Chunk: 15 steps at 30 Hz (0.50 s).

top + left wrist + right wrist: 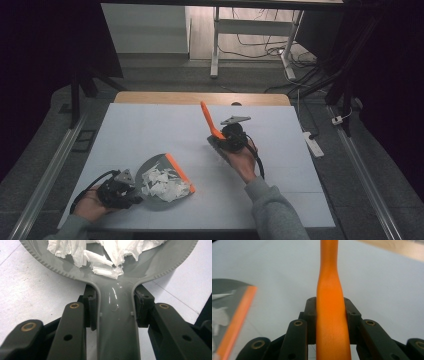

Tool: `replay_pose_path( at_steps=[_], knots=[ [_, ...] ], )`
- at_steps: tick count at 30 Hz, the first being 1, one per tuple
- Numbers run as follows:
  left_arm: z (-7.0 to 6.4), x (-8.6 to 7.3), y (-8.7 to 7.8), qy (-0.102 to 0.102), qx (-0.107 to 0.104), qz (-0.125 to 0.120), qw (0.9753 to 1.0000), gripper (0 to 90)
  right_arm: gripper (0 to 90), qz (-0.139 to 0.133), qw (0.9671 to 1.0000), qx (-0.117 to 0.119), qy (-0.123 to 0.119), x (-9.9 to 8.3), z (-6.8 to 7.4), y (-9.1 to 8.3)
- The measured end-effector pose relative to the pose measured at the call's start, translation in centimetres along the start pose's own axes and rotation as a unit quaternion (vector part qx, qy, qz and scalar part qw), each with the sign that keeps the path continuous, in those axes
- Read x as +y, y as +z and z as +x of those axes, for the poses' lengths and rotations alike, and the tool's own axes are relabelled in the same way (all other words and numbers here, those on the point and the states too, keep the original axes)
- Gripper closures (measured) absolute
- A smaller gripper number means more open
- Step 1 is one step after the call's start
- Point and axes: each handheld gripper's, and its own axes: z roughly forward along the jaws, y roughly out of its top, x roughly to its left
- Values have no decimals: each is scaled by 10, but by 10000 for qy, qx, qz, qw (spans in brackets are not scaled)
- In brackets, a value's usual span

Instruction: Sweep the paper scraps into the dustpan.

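— Desk: What does the high view give?

— Photographer: A white-covered table (150,130). Lower left of the frame, the left gripper (131,192) holds a grey dustpan (159,172) with an orange front lip, heaped with torn white paper scraps (162,182). Centre right, the right gripper (220,136) lifts an orange handle (208,120) that slants toward the upper left; something grey sits just below the gripper, too small to identify. Dark cables trail from both grippers.

— Desk: And the gripper views?

— Photographer: Detail. The left gripper view shows the left gripper (116,306) with black jaws pressed against either side of the dustpan's (117,325) glossy, smooth neck; the pan's rim is finely ridged, and the paper scraps (105,257) look crumpled and soft, spilling toward the neck. The right gripper view shows the right gripper (330,315) pinching the matte orange handle (330,285), which waists in above the jaws and runs off the top edge. At left of that frame lies the dustpan (227,315), blurred, orange lip outermost.
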Motion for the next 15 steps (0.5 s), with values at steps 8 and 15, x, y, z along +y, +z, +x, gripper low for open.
replay_pose_path(
  at_steps=[8,15],
  knots=[
    [1,0,0,7,-20,1,10000,619,705,234,9991,-94,335,-15,-15,12],
    [0,0,0,-2,-15,1,10000,619,705,300,9946,939,-329,-9,74,33]
  ],
)
